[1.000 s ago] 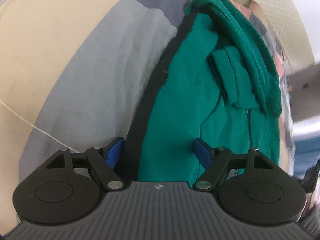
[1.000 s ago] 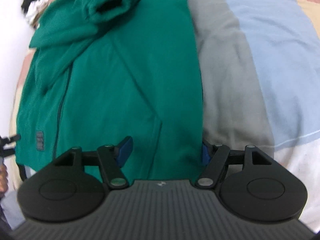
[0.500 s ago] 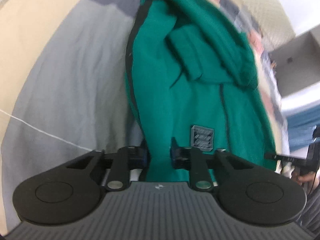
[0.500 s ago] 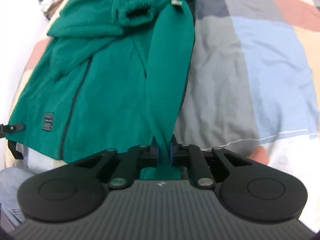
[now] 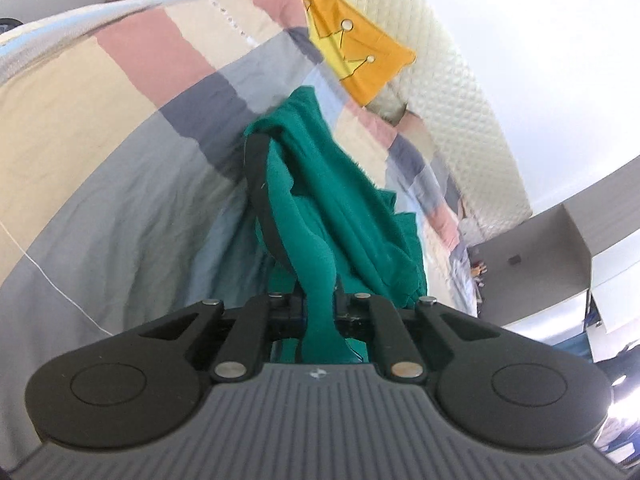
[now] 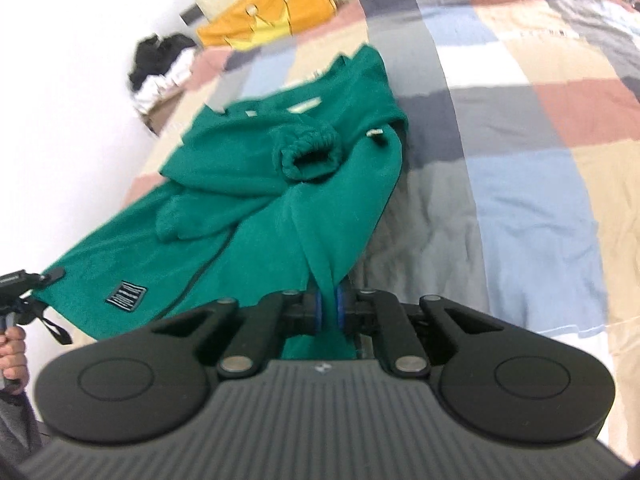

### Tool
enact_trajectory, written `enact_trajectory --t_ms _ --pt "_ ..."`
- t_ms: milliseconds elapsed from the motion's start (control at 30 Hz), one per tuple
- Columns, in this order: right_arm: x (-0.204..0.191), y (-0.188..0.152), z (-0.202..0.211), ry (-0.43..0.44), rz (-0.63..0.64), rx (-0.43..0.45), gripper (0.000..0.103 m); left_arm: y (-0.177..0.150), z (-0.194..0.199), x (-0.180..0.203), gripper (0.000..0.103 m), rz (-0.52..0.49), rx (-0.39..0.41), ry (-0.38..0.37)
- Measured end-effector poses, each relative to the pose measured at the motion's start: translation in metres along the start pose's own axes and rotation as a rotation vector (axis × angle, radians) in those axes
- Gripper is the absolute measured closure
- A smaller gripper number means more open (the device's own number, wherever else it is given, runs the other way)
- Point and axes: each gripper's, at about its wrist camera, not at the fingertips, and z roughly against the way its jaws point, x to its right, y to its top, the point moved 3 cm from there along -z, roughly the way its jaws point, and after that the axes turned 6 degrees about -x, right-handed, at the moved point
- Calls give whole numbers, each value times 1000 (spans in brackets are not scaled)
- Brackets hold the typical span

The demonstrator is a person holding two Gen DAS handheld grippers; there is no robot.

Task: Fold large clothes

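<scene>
The green jacket (image 6: 248, 216) lies partly on the patchwork bedspread (image 6: 520, 128), its near hem gathered up in my 2 grippers. My left gripper (image 5: 319, 308) has just been closing and now pinches a bunched fold of it. My right gripper (image 6: 328, 304) pinches the other corner between its blue pads (image 6: 317, 307). An orange pillow (image 5: 360, 56) sits beyond.

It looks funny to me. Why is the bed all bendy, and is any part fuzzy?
Left wrist view: the fisheye lens curves the bed cover like a hill; the green jacket is fairly sharp. Right wrist view: the jacket and the orange pillow look smeared and soft, and the wall at the left is washed out white.
</scene>
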Motion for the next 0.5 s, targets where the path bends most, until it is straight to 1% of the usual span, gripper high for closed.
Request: enact_trajectory --t_ms 200,400,500 --pt "-3 -4 30 37 -4 65 94 -13 34 18 93 22 38 -66" --pt "-3 -25 65 69 -8 95 94 -46 71 23 93 48 50 -127" --pt "0 -33 77 82 -15 103 94 -60 80 23 93 51 41 -155"
